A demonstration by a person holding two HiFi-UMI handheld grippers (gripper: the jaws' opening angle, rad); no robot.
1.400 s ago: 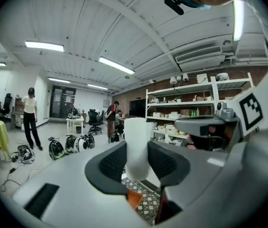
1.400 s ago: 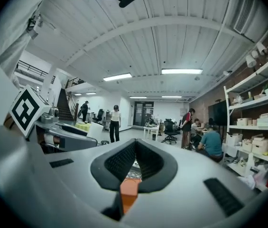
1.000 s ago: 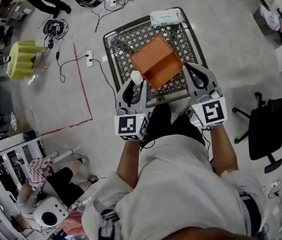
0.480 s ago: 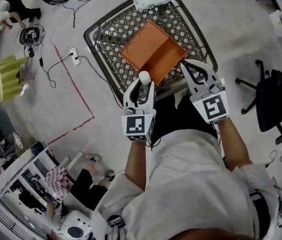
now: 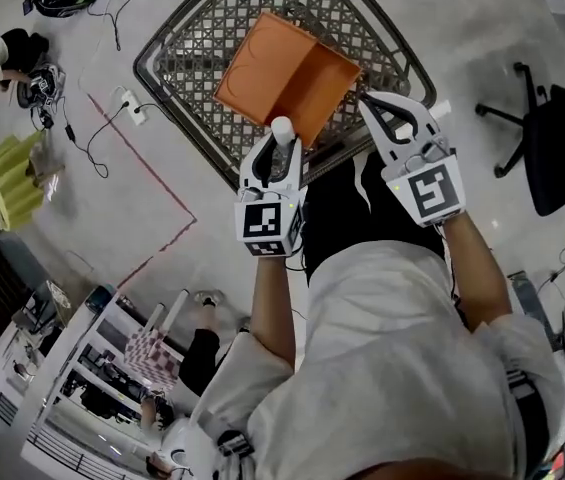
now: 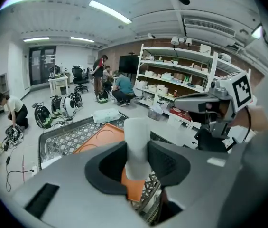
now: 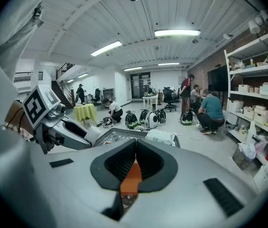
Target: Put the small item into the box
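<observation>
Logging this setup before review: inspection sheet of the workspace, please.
surface: metal mesh cart, standing on the floor.
job's things: orange box open over the cart; white cylinder not yet in it.
clutter: white packet at the cart's far end.
grippers: left claw shut on the cylinder; right claw shut on the box's edge.
cables: power strip and leads on the floor.
surroundings: office chair, shelving, people working.

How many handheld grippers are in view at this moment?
2. The left gripper is over the orange box's near edge, fingers shut on the small white item. The right gripper is by the box's right corner, fingers together and empty. None looks hidden.
</observation>
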